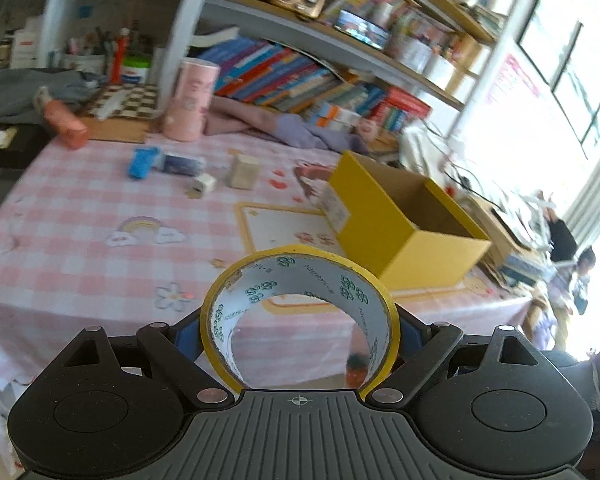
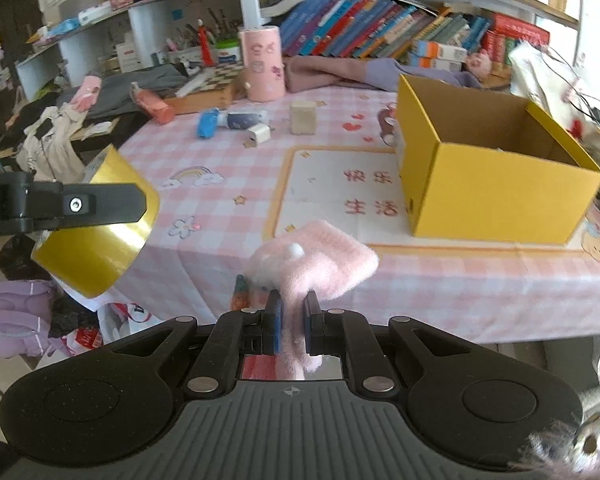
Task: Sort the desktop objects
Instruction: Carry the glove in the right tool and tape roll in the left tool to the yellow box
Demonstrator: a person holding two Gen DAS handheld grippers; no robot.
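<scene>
The roll of yellow tape [image 1: 300, 316] sits clamped between the spread fingers of the left gripper [image 1: 300, 332], its blue pads pressing on either side of the ring; the roll stands on edge, so the view runs straight through its printed white core to the tablecloth [image 1: 80, 248] beyond. From the right wrist view the same roll [image 2: 96, 236] shows side-on, held out over the near left corner of the table, off its edge.

The right gripper [image 2: 292, 320] has its fingers pressed close together, pinching a fluffy pink item [image 2: 311, 268] — soft and plush, with a small white bobble on top (what it is exactly I cannot tell). It hangs above the near edge of the table.

Ahead and to the right stands an open yellow cardboard box [image 2: 495, 196], resting on the pink checked tablecloth beside a printed panel with red characters. Farther back lie a blue-capped item [image 2: 208, 124], a small white charger block [image 2: 258, 135] and a beige wooden cube [image 2: 303, 117], all apart from one another. Behind them stands a tall pink cylinder [image 2: 262, 64], and beyond that — along the wall — shelves crowded with books [image 2: 379, 24].
</scene>
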